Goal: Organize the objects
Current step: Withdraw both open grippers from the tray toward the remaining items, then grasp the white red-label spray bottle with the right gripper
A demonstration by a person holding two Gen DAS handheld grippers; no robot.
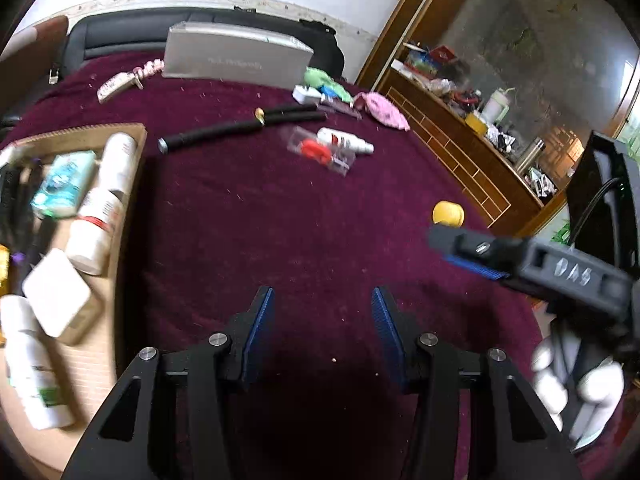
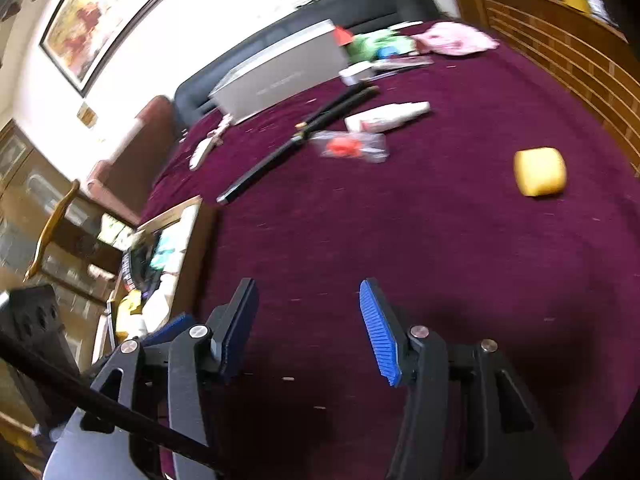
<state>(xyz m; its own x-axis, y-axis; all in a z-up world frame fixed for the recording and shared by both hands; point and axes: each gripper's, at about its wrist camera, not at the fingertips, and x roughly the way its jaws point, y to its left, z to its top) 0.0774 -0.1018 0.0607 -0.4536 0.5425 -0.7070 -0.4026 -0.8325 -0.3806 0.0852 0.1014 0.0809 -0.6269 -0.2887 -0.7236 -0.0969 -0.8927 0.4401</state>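
A table with a maroon cloth (image 1: 280, 220) holds loose objects. A cardboard tray (image 1: 132, 184) at the left holds several white bottles (image 1: 116, 164), a teal packet (image 1: 60, 184) and a white box (image 1: 56, 292). A yellow cap (image 1: 448, 213) (image 2: 540, 172) lies at the right. A clear packet with a red item (image 1: 320, 152) (image 2: 348, 146), a white spray bottle (image 1: 346, 140) (image 2: 386, 116) and a black rod (image 1: 224, 132) (image 2: 296, 144) lie further back. My left gripper (image 1: 322, 300) is open and empty above the cloth. My right gripper (image 2: 306, 300) is open and empty; it also shows in the left wrist view (image 1: 468, 256), near the yellow cap.
A grey box (image 1: 236, 56) stands at the back beside a black sofa (image 1: 120, 32). Green and pink items (image 1: 384, 110) and a white plug (image 1: 306, 94) lie at the back right. A wooden cabinet (image 1: 460, 140) with clutter runs along the table's right side.
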